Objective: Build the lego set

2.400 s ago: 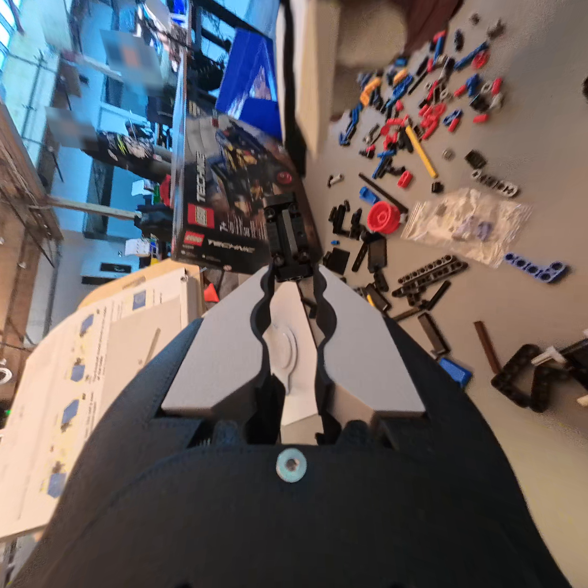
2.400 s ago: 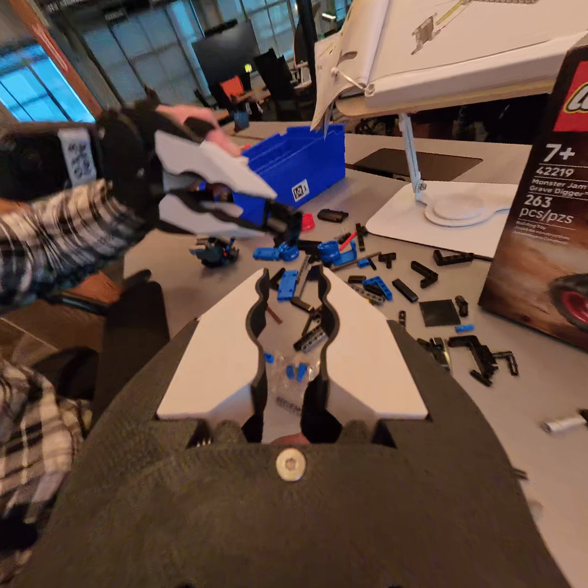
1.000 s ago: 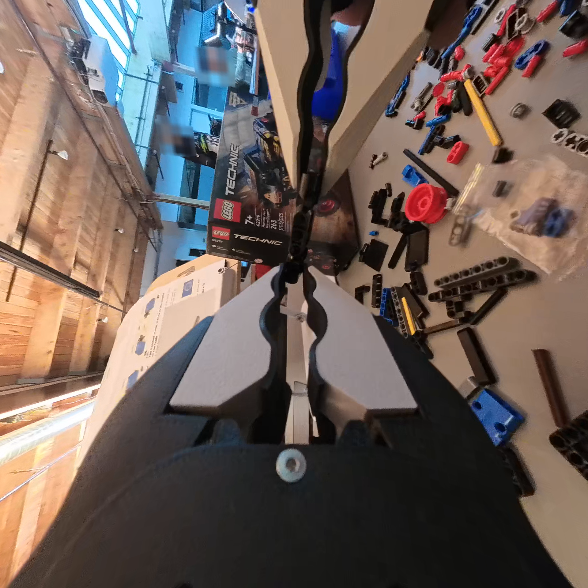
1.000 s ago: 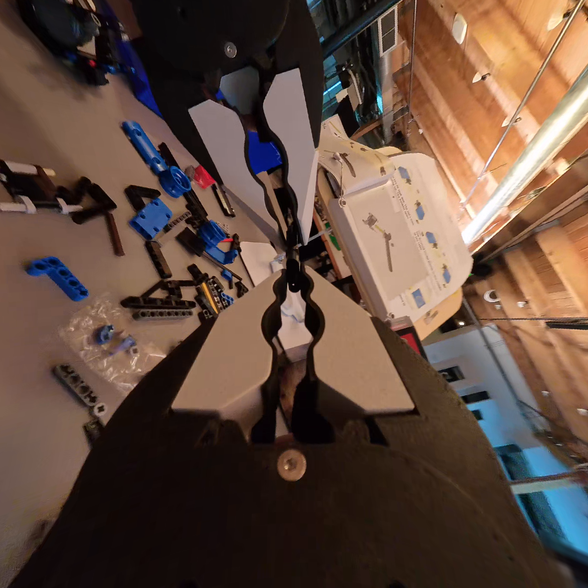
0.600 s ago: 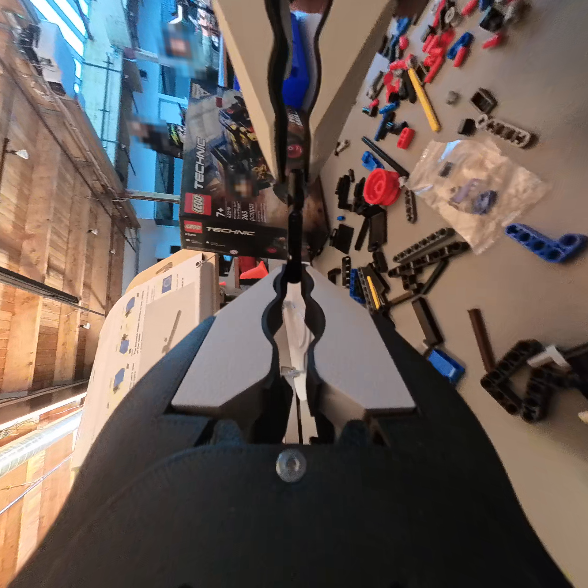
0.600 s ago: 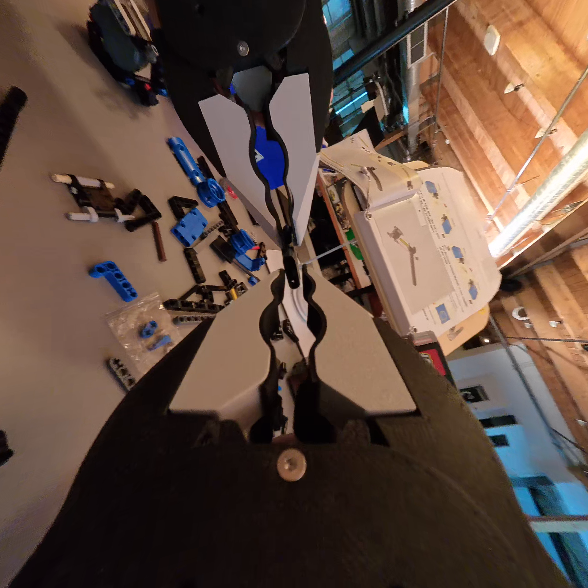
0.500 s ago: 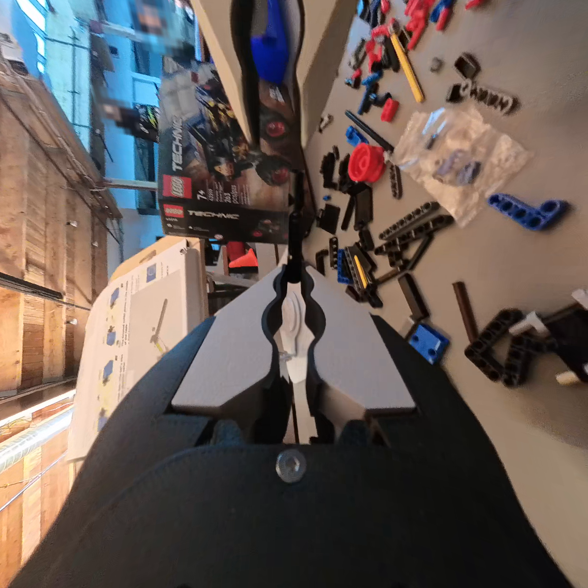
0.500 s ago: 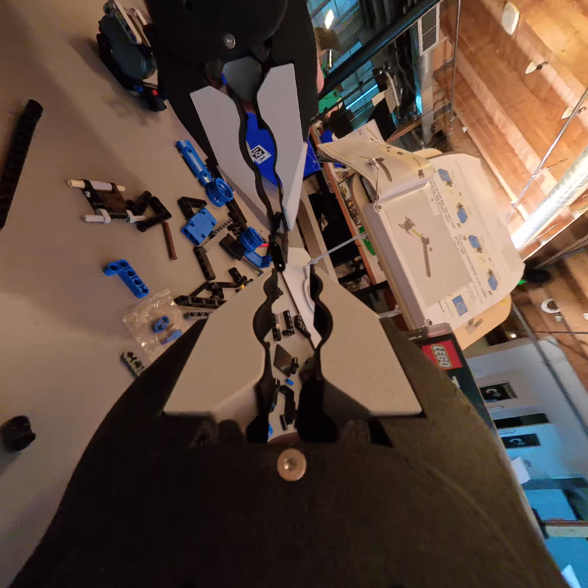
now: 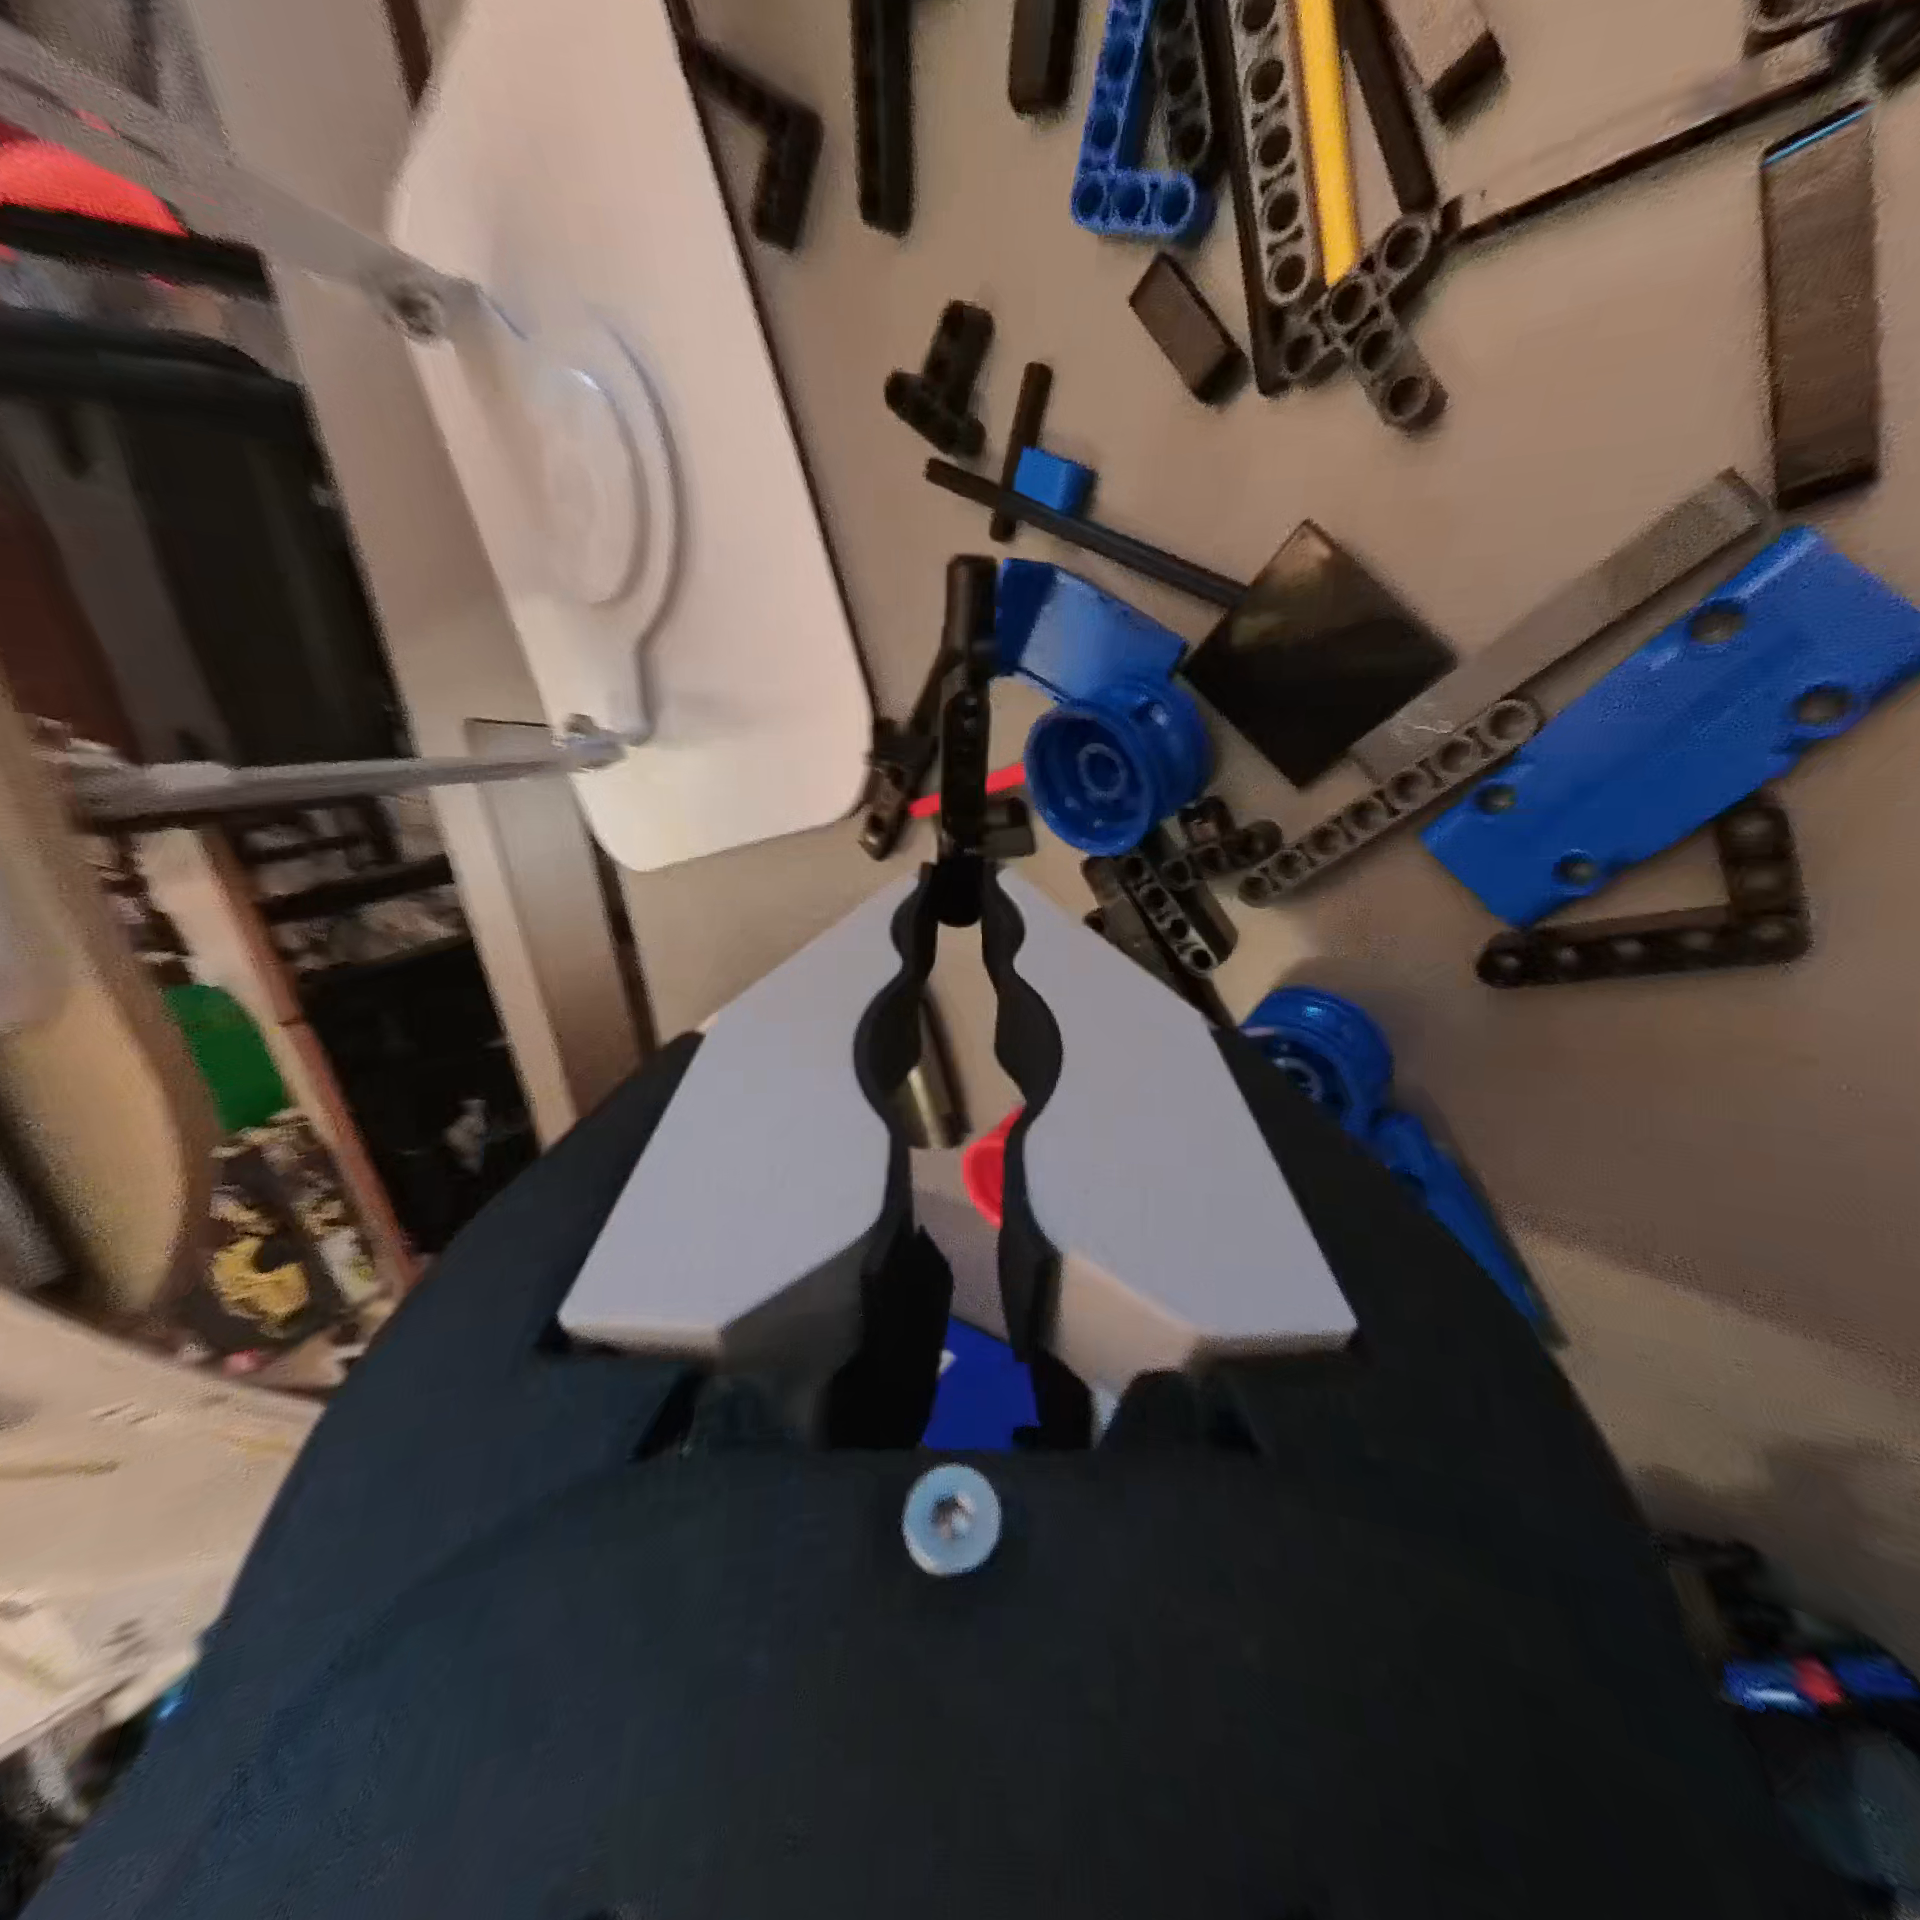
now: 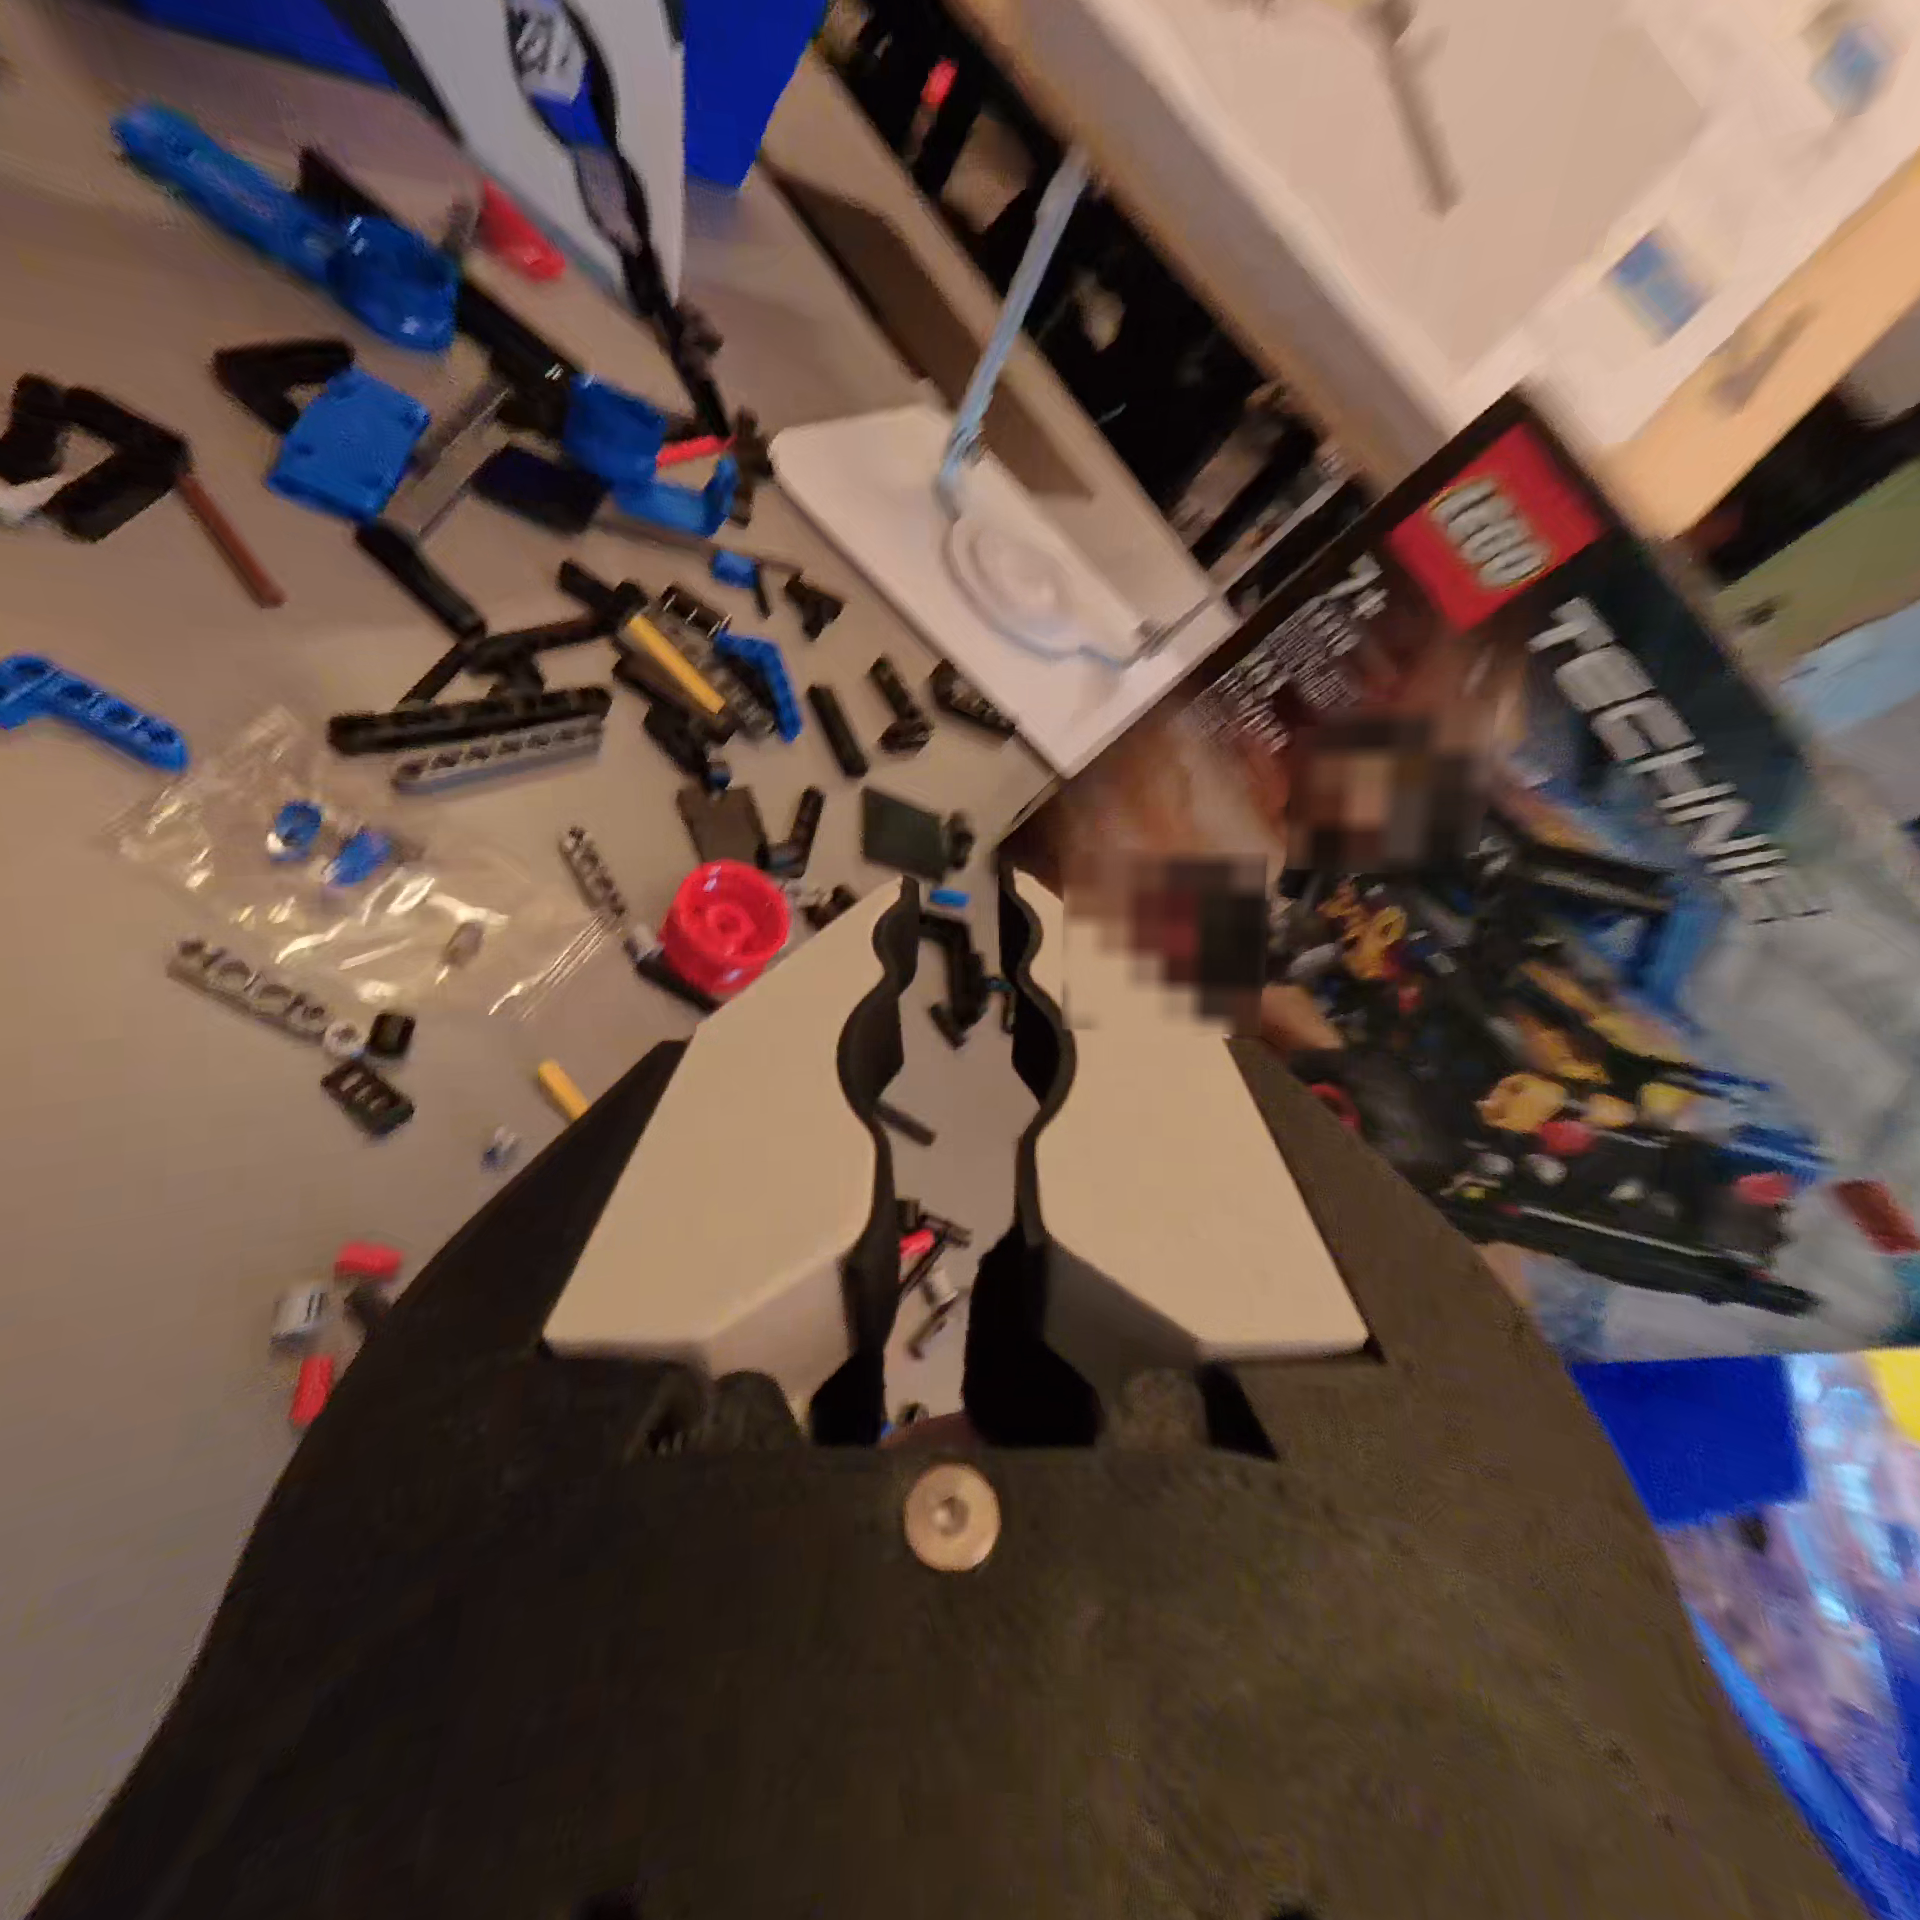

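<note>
Looking along my left gripper (image 9: pixel 961 904), I see a thin black lego beam (image 9: pixel 964 748) with a row of holes, standing out straight from the fingertips toward twelve o'clock. The tips are pinched together on its near end. Behind it, loose pieces lie on the grey table (image 9: pixel 1621 1164): a blue wheel hub (image 9: pixel 1117 764) at one o'clock of the beam, a black square panel (image 9: pixel 1314 649) beyond that, and a big blue plate (image 9: pixel 1683 727) at three o'clock. A white stand base (image 9: pixel 623 436) sits at ten o'clock.

My right gripper (image 10: pixel 954 894) holds nothing; its fingers stand slightly apart, with table pieces showing through the gap. A red wheel hub (image 10: pixel 724 928) lies at nine o'clock of its tips, a clear plastic bag (image 10: pixel 312 883) farther left, and the lego box (image 10: pixel 1507 883) at three o'clock. This view is motion-blurred.
</note>
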